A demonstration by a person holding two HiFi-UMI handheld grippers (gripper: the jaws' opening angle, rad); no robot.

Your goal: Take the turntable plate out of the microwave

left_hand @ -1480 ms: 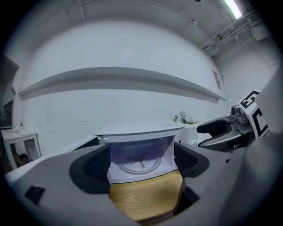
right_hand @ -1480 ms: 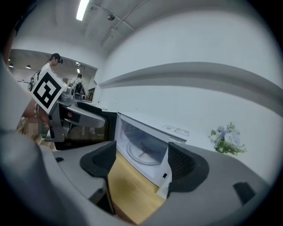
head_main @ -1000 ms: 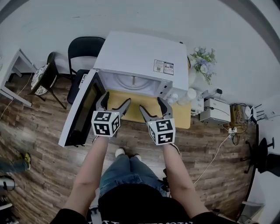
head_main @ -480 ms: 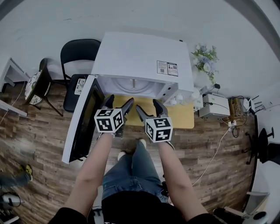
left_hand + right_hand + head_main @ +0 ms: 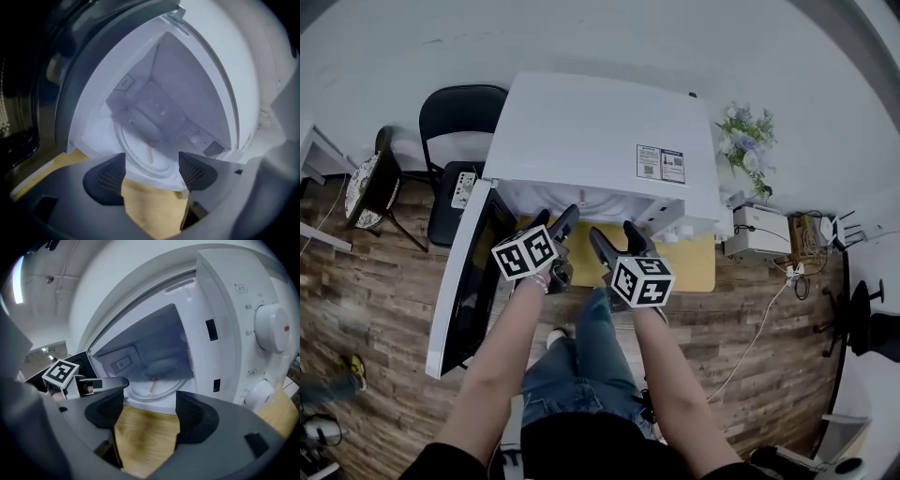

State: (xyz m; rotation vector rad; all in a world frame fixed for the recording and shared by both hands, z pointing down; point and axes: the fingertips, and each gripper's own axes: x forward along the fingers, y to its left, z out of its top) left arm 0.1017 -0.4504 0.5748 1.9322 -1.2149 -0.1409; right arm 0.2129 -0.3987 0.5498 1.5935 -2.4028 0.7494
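The white microwave point(image 5: 600, 141) stands with its door point(image 5: 467, 281) swung open to the left. The clear glass turntable plate point(image 5: 140, 157) lies flat on the cavity floor and also shows in the right gripper view point(image 5: 157, 386). My left gripper point(image 5: 553, 225) is just in front of the opening's left side. Its jaws are closing with nothing between them point(image 5: 151, 171). The right gripper point(image 5: 614, 234) hovers beside it at the opening, open and empty point(image 5: 149, 412). Both point into the cavity, short of the plate.
The microwave sits on a yellow wooden table point(image 5: 694, 264). Its control dials point(image 5: 273, 329) are to the right of the opening. A black chair point(image 5: 455, 112) stands at the left. Flowers point(image 5: 745, 141) and a white box point(image 5: 759, 230) are at the right.
Both grippers have moved forward and down toward the microwave opening and rolled. The left gripper's jaws stand a little narrower than before.
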